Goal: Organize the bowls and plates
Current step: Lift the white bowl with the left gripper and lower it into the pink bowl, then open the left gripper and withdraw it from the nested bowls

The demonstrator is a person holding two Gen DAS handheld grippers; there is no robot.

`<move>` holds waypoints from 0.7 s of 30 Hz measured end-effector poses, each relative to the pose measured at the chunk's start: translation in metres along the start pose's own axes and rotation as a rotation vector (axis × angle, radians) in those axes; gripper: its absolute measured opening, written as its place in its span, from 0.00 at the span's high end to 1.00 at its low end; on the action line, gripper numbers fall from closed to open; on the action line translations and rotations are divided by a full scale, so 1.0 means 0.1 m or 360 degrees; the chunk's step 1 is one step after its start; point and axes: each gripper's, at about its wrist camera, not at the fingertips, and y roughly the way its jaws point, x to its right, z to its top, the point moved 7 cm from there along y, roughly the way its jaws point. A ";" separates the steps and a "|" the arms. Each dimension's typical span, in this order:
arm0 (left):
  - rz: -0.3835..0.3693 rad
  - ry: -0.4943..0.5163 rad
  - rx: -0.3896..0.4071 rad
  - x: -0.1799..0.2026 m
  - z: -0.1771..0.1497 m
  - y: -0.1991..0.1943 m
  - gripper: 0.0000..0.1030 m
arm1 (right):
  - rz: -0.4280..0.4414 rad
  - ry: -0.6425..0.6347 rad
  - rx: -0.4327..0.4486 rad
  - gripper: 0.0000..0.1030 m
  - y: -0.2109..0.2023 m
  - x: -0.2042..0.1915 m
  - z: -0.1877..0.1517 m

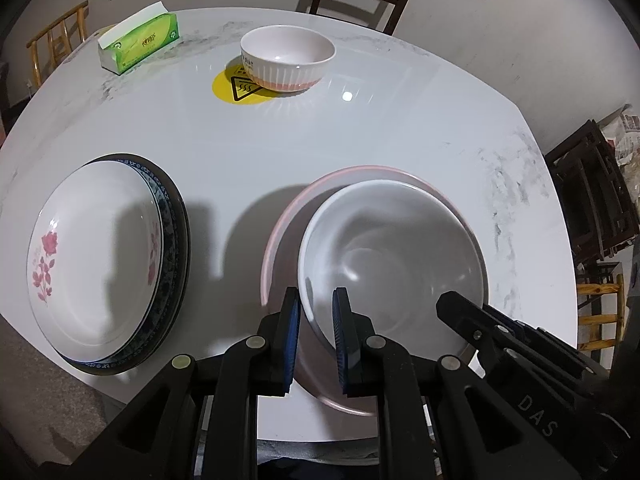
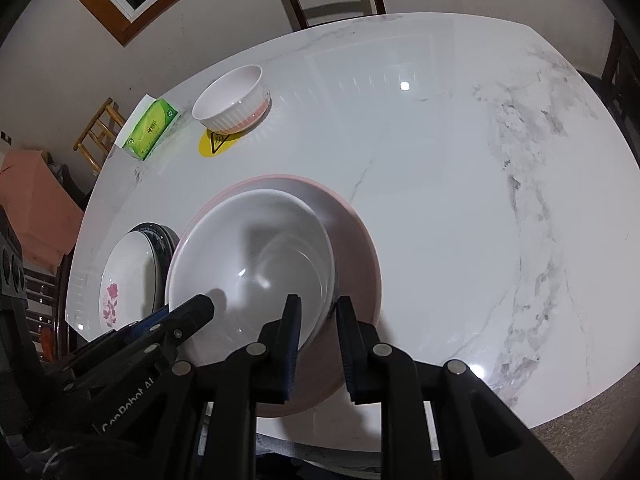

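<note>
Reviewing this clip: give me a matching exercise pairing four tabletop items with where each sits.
Things:
1. white bowl
2. ribbed bowl
3. rose plate
4. tissue pack

Places:
A. on a dark-rimmed plate
B. at the table's far edge
C. partly over a yellow warning sticker
D. inside the pink bowl, rim between both grippers' jaws

Pairs: 1-D, 2-C, 3-A, 4-B

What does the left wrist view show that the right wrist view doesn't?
Only the left wrist view: the left rim of the white bowl between the left gripper jaws, and the whole flowered plate.

Only the right wrist view: the bowl's right rim between the right gripper jaws, and the table's veined right side.

Both: white bowl inside pink bowl, ribbed bowl, tissue pack.
</note>
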 end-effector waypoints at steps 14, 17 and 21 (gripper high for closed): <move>-0.0011 -0.0008 -0.0004 -0.01 0.02 -0.01 0.84 | -0.0025 -0.0030 -0.0015 0.80 0.02 -0.03 0.01; -0.0018 -0.0010 -0.0004 -0.01 0.02 -0.01 0.84 | -0.0022 -0.0029 -0.0022 0.80 0.01 -0.02 0.01; -0.0035 -0.0009 0.0009 -0.01 0.04 -0.03 0.83 | -0.0018 -0.0033 -0.0023 0.80 0.00 -0.01 0.01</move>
